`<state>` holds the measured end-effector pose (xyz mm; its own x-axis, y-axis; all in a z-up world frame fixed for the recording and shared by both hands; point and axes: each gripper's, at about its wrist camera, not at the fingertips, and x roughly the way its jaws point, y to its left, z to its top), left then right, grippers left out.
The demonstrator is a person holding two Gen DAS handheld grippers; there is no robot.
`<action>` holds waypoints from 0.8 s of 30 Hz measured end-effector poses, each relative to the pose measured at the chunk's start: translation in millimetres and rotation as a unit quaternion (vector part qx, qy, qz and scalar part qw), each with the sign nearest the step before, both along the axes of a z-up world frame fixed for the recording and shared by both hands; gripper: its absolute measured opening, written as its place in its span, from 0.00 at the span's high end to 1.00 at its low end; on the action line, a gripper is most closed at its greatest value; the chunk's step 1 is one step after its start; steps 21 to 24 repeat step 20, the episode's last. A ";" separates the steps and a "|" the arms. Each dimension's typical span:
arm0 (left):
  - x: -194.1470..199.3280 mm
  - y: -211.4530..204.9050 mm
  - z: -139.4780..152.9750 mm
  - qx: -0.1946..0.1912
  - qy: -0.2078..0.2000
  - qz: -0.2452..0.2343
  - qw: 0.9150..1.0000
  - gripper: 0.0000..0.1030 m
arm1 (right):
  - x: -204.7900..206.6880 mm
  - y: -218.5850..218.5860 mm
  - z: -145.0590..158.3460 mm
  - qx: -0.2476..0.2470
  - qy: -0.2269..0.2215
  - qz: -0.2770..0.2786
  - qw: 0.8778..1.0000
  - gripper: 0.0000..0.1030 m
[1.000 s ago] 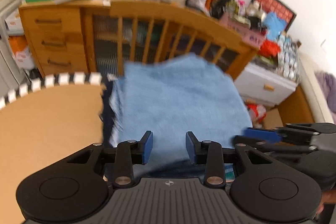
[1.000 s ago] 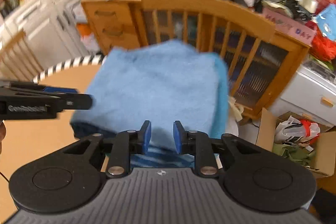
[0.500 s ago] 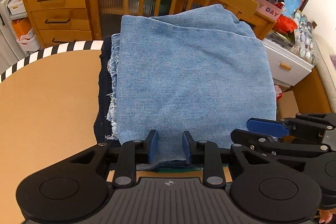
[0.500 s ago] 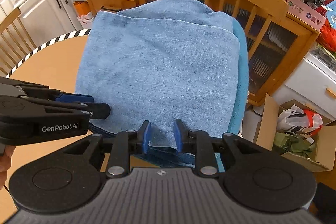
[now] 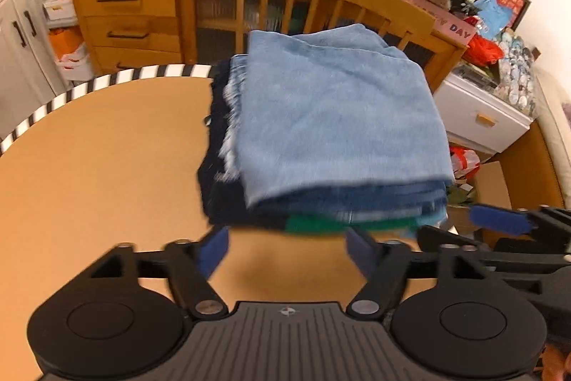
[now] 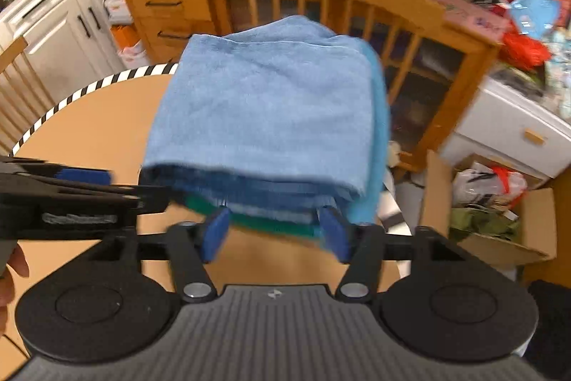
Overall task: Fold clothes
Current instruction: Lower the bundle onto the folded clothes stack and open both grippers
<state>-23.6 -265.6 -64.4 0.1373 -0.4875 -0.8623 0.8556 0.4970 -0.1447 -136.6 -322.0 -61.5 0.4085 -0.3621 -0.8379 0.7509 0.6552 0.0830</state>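
Denim, pale blue and folded [image 5: 339, 116], tops a clothes stack [image 6: 271, 202] at the tabletop's [image 5: 89, 166] twelve o'clock edge. Both the left hand-held gripper [image 5: 287, 250] and right hand-held gripper [image 6: 273, 232] gape empty before it. Only the right view shows a cardboard box [image 6: 499, 224] at three o'clock.

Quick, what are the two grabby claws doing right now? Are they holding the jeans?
Left gripper: open, holding nothing, just short of the folded clothes stack.
Right gripper: open, holding nothing, at the stack's near edge.

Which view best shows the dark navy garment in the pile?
Left wrist: the dark navy garment sticks out along the pile's left side, under the light denim. Right wrist shows only a dark sliver under the denim's front edge.
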 end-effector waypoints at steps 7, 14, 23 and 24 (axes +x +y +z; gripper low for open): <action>-31.7 60.0 -3.7 -0.011 -0.015 -0.021 1.000 0.13 | -44.4 63.5 -2.0 -0.007 -0.018 -0.055 0.998 0.20; -57.1 92.2 -12.1 -0.017 -0.028 -0.041 0.999 0.03 | -69.6 94.8 -5.6 -0.010 -0.018 -0.081 0.997 0.14; -66.5 96.4 -4.8 -0.022 -0.050 -0.052 0.997 0.03 | -75.0 97.9 -5.2 0.004 -0.024 -0.087 0.996 0.13; -66.5 96.4 -4.8 -0.022 -0.050 -0.052 0.997 0.03 | -75.0 97.9 -5.2 0.004 -0.024 -0.087 0.996 0.13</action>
